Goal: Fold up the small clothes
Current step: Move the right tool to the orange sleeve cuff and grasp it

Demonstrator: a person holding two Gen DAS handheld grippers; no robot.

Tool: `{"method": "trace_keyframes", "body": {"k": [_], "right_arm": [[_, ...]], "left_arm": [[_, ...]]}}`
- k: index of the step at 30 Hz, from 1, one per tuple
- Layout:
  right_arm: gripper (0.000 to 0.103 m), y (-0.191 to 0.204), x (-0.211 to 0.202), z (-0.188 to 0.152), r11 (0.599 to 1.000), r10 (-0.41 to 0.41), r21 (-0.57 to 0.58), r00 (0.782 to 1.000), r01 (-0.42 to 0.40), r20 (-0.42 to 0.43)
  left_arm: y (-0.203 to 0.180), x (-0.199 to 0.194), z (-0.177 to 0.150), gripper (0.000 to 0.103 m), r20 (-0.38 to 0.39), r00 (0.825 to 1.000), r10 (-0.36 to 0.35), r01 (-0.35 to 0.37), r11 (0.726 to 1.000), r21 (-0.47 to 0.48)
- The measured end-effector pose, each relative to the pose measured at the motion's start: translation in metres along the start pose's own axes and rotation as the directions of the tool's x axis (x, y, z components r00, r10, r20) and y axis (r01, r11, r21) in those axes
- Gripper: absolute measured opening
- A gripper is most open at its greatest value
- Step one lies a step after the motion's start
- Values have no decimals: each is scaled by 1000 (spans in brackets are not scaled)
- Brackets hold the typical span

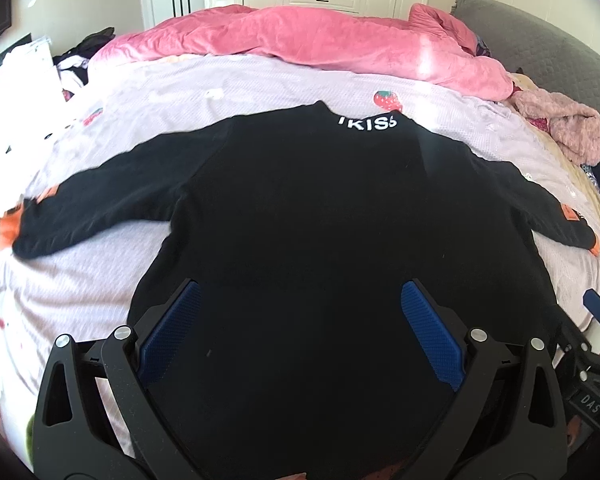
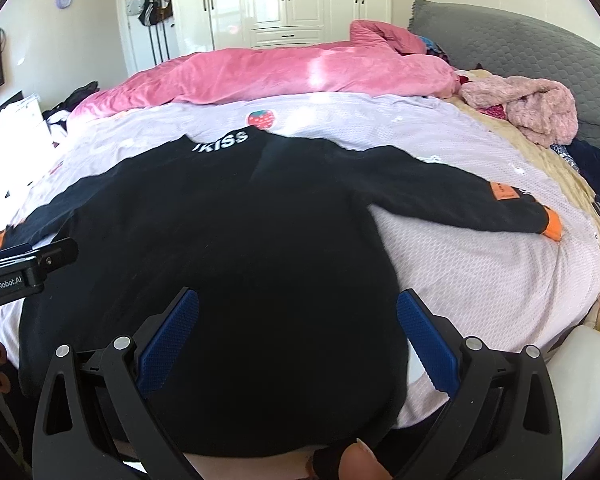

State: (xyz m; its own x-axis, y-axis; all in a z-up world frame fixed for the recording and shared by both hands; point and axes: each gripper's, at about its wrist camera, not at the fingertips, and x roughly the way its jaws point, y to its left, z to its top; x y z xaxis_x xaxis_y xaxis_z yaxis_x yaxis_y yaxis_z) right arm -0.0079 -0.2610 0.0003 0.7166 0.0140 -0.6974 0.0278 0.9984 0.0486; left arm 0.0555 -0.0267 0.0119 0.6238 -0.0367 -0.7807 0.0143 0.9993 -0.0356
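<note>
Both jaws stand wide apart: the left gripper and right gripper hang over the hem of the black shirt, spread flat on the sheet. Bare sheet lies beside both sleeves.

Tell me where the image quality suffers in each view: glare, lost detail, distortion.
Left wrist view: sunlight blows out the far left edge and streaks the pink quilt; the black top reads as a flat dark mass with folds barely visible. Right wrist view: similar glare on the quilt and bedsheet; fisheye bends the bed into a dome, and the fingertip at the bottom edge is blurred.
</note>
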Motion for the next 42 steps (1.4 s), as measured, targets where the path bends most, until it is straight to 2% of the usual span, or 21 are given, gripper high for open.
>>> {"method": "trace_keyframes", "body": {"k": [16,27,35,42], "right_arm": [[99,-64,41,56,986,-102,130,995,101,7],[99,-128,69,74,941,-169,289,984,175,-47],[99,-189,89,69,862,-265,416,957,290,-119],[99,-241,113,58,775,-288,520,933,359,-215]], "left_arm": [[-40,49,46,94,-53,998,-15,17,999,43],[-61,81,82,94,-85,996,-21,25,998,49],[-76,110,103,94,-114,993,-39,47,997,68],[-81,139,112,94,-139,990,-29,40,996,83]]}}
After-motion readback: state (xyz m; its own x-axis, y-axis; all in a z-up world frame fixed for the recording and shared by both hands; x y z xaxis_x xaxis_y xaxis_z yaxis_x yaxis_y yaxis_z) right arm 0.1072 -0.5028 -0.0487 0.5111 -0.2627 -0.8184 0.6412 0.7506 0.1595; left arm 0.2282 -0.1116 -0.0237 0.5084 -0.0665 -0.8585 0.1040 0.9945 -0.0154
